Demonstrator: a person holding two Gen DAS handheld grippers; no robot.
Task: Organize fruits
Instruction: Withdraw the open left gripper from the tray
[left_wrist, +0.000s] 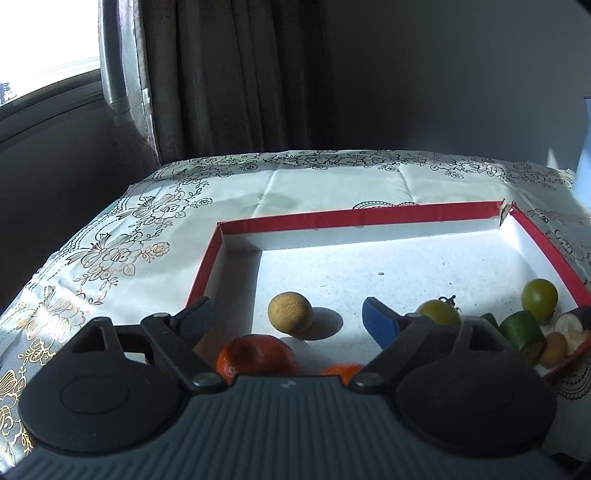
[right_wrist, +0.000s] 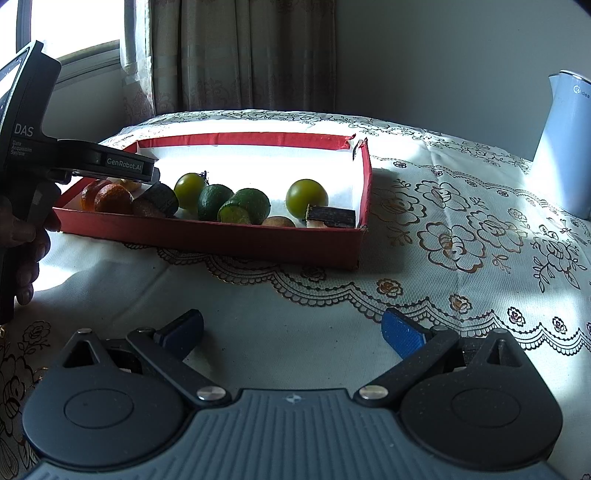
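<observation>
A shallow red box (left_wrist: 369, 215) with a white floor holds the fruit. My left gripper (left_wrist: 286, 319) is open and empty above the box's near-left part, with a tan round fruit (left_wrist: 290, 314) between its fingers and two oranges (left_wrist: 256, 356) just below it. Green tomatoes (left_wrist: 539, 299), a cut cucumber piece (left_wrist: 524, 332) and a dark white-fleshed piece (left_wrist: 572, 325) lie at the right. My right gripper (right_wrist: 291, 332) is open and empty over the cloth, in front of the box (right_wrist: 221, 236). The left gripper's body (right_wrist: 110, 162) shows over the oranges (right_wrist: 110, 197).
A floral tablecloth (right_wrist: 461, 236) covers the table. A white kettle (right_wrist: 569, 140) stands at the far right. Curtains (left_wrist: 229, 74) and a window (left_wrist: 48, 48) lie behind, with the table's left edge near the window.
</observation>
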